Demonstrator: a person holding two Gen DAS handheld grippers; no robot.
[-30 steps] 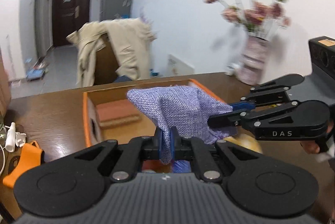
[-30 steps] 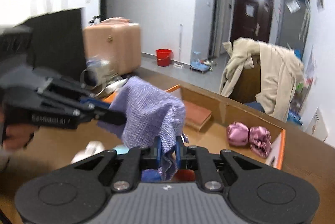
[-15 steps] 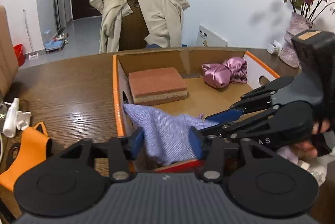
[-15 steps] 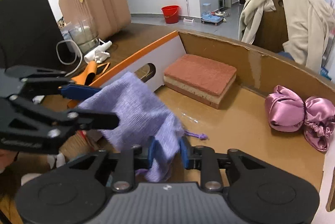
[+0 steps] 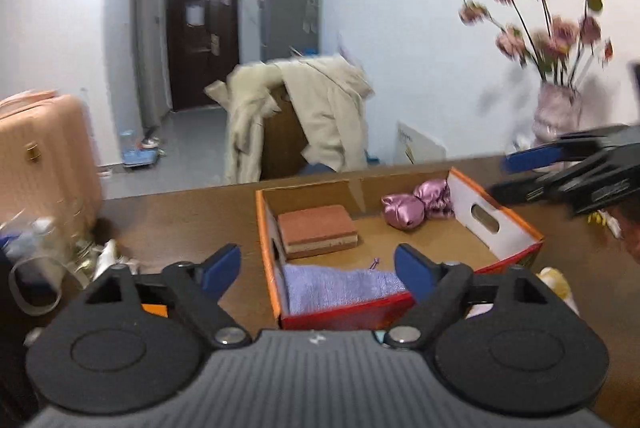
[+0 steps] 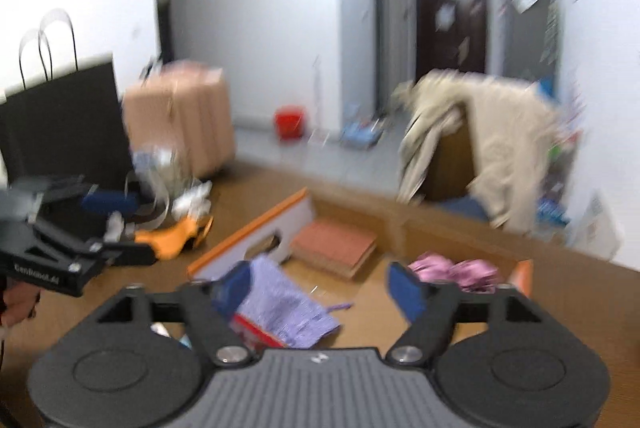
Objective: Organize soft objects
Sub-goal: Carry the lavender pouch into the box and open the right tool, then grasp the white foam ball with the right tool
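A lilac woven cloth [image 5: 340, 287] lies flat in the near corner of the orange-rimmed cardboard box [image 5: 502, 224]; the right wrist view shows the cloth [image 6: 280, 304] too. Deeper inside rest a brick-red sponge block [image 5: 317, 230] and a pink satin bundle [image 5: 416, 203]. My left gripper [image 5: 318, 270] hangs just above and in front of the box, its jaws opening, nothing pressed between the pads. My right gripper [image 6: 322, 286] is likewise opening over the cloth without touching it. From the left wrist view the right gripper [image 5: 532, 168] shows at the right edge.
An orange soft item [image 6: 176, 236], clear plastic and white bits clutter the brown table [image 5: 180, 224] left of the box. A black paper bag [image 6: 64, 124] and a peach suitcase [image 5: 44, 148] stand beyond. A flower vase [image 5: 558, 112] sits far right; a coat-draped chair [image 5: 304, 116] is behind.
Both grippers held the lilac cloth up, lowered it into the box's near corner, then let go and pulled back with jaws spread. The cloth now lies flat inside.
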